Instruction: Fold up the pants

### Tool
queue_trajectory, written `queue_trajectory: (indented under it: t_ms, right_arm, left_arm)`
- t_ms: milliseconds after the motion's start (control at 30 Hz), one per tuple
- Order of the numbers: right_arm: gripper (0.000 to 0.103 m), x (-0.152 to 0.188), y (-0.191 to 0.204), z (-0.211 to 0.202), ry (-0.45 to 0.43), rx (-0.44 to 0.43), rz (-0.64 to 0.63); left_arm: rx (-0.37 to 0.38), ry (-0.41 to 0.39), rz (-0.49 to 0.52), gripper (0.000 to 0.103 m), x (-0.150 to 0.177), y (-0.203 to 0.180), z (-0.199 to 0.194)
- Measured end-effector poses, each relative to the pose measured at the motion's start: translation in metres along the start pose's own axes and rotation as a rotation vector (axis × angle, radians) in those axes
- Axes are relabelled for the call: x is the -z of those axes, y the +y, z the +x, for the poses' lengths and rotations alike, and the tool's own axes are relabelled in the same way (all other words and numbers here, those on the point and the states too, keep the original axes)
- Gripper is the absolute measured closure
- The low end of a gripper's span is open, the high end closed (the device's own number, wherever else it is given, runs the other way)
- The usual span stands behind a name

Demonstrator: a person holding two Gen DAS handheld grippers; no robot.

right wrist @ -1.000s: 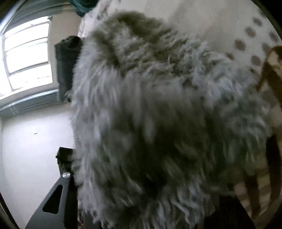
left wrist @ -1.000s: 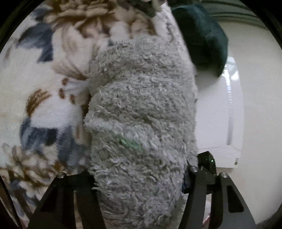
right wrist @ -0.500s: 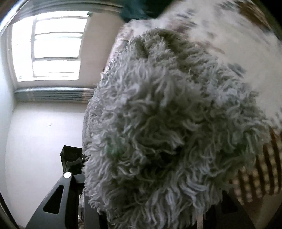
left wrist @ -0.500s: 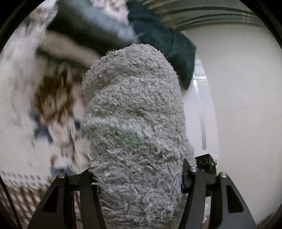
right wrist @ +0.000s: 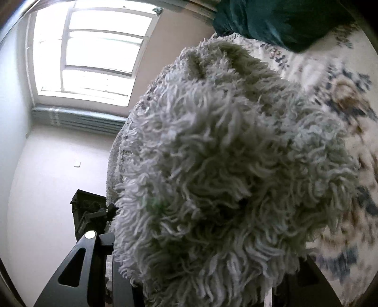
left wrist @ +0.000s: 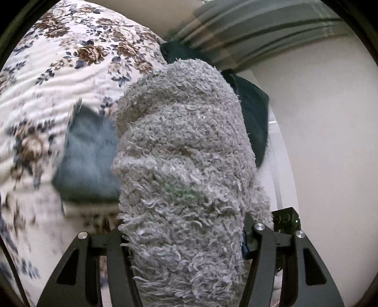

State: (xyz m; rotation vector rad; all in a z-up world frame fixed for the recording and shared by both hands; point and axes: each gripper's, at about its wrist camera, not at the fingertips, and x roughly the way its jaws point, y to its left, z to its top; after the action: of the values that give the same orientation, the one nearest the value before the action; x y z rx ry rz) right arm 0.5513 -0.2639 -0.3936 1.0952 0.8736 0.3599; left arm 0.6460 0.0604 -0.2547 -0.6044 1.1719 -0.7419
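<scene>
The fuzzy grey pants (left wrist: 186, 165) fill the middle of the left wrist view, bunched between the fingers of my left gripper (left wrist: 186, 264), which is shut on them. In the right wrist view the same shaggy grey pants (right wrist: 224, 177) bulge up out of my right gripper (right wrist: 203, 278), which is shut on them; its right finger is hidden by the fabric. Both hold the pants lifted over the floral bedspread (left wrist: 59, 66).
A folded blue-grey garment (left wrist: 87, 160) lies on the bedspread to the left of the pants. A dark teal pillow (left wrist: 255, 122) sits at the bed's far end, also in the right wrist view (right wrist: 278, 21). A window (right wrist: 89, 54) and pale walls lie beyond.
Both grippers have swung with the pants still held: the views turned from close over the bedspread toward the far end of the bed, bringing the blue-grey garment, pillow and window into view.
</scene>
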Motion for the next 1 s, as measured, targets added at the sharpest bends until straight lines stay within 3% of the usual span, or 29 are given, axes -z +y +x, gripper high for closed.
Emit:
queue_trajectory:
  t_ms: [200,233,300,400,500,600,633,700,800,867,1000]
  right_arm:
    - [0.058,-0.072,-0.025,0.086,0.038,0.063,0.02]
    - [0.058,-0.08,-0.034,0.102,0.054,0.085,0.028]
    - [0.058,-0.08,-0.052,0.127,0.091,0.131,0.03]
    - [0.058,-0.053,-0.073,0.137,0.137,0.21,0.041]
    - [0.053,-0.045,-0.092,0.15,0.171,0.241,0.071]
    - [0.035,-0.044,-0.08,0.152,0.199,0.28,0.029]
    - [0.022,-0.044,-0.074,0.15,0.21,0.302,0.026]
    - [0.01,-0.044,-0.063,0.145,0.227,0.337,0.004]
    - [0.01,-0.046,-0.026,0.133,0.2,0.502,-0.155]
    - [0.01,-0.036,-0.001,0.119,0.177,0.599,-0.254]
    - [0.006,-0.03,0.053,0.092,0.094,0.806,-0.433]
  left_arm:
    - [-0.014,0.032,-0.053,0.048,-0.057,0.068,0.052]
    - [-0.045,0.041,-0.065,0.048,-0.066,0.087,0.064]
    - [-0.077,0.061,-0.085,0.048,-0.068,0.113,0.074]
    - [-0.136,0.121,-0.173,0.047,-0.058,0.166,0.099]
    - [-0.173,0.139,-0.195,0.038,-0.049,0.185,0.104]
    - [-0.234,0.132,-0.152,0.034,-0.049,0.168,0.094]
    - [-0.299,0.125,-0.12,0.032,-0.048,0.156,0.09]
    - [-0.458,0.084,-0.019,0.026,-0.044,0.125,0.08]
    - [-0.603,0.033,0.095,0.021,-0.04,0.094,0.076]
    - [-0.658,-0.008,0.155,0.008,-0.03,0.075,0.068]
    - [-0.785,-0.064,0.241,0.001,-0.014,0.041,0.061]
